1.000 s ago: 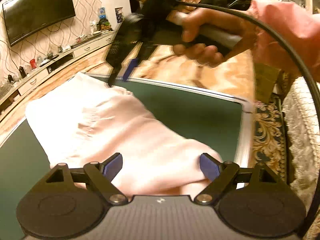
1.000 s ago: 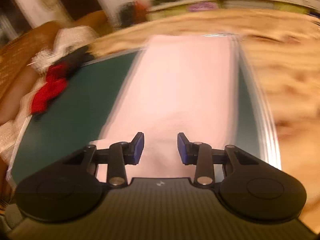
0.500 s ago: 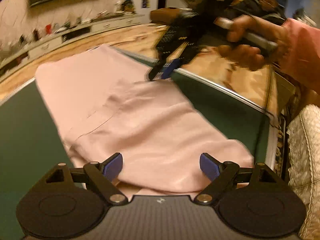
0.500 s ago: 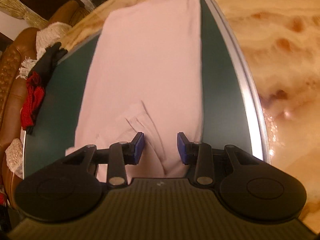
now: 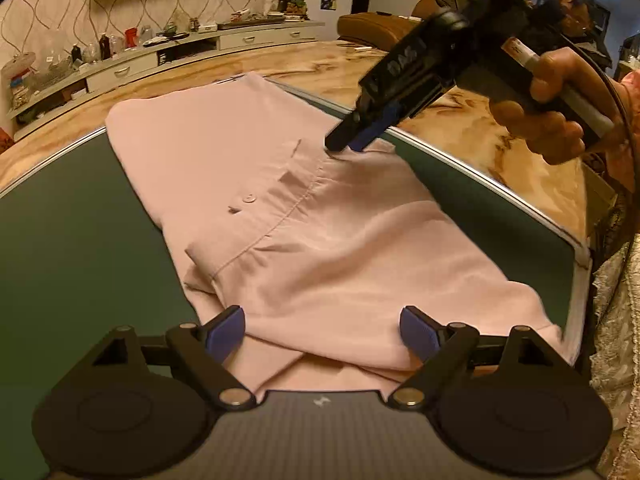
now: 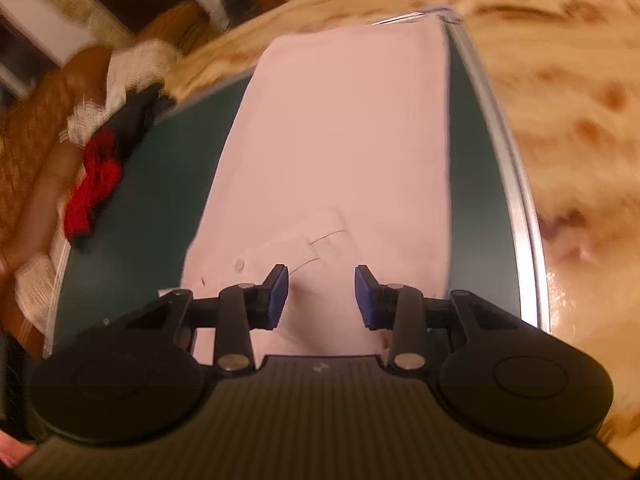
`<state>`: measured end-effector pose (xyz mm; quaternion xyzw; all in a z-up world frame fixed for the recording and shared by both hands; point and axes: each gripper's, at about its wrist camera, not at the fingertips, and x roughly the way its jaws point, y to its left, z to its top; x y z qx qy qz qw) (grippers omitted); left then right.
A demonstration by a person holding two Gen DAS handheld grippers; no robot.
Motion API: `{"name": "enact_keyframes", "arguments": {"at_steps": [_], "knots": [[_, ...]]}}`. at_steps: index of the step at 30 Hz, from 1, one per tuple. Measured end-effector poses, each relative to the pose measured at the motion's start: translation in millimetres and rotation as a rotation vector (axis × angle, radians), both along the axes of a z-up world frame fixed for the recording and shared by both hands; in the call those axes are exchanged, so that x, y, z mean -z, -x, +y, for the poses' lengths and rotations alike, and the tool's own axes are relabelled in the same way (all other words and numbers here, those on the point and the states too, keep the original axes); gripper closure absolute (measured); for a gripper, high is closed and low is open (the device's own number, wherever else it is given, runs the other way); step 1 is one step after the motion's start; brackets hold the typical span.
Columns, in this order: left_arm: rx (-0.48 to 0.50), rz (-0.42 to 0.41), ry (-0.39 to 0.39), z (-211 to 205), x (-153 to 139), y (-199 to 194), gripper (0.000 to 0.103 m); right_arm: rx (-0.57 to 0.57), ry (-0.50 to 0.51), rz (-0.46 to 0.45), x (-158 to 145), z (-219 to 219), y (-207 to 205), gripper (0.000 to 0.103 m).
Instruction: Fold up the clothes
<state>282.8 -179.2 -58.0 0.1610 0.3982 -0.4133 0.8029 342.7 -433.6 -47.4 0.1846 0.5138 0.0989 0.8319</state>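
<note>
1. Green-topped table (image 5: 60,248), edged in silver, fills both wrist views.
2. Pink garment (image 5: 320,240) lies folded across the table, its buttoned waistband at centre, one end running to 11 o'clock in the left view.
3. Right gripper (image 5: 346,144), in a hand (image 5: 552,108) at 2 o'clock, touches the garment's far edge; its jaws (image 6: 321,296) stand part open with cloth under the gap.
4. Left gripper (image 5: 322,332), at 6 o'clock, hangs wide open over the near fold, holding nothing.
</note>
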Motion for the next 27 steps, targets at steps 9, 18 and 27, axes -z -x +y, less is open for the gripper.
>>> {"name": "enact_keyframes", "arguments": {"at_steps": [9,18,27], "knots": [[-0.007,-0.005,-0.018,-2,3,-1,0.014,-0.007,-0.021,-0.087,-5,5,5,0.061],[0.002,-0.013,-0.026,-6,5,-1,0.014,-0.108,0.088,-0.065,-2,24,-10,0.061],[-0.006,-0.034,-0.03,-6,7,-3,0.014,-0.04,0.136,-0.132,-1,32,-21,0.094]]}}
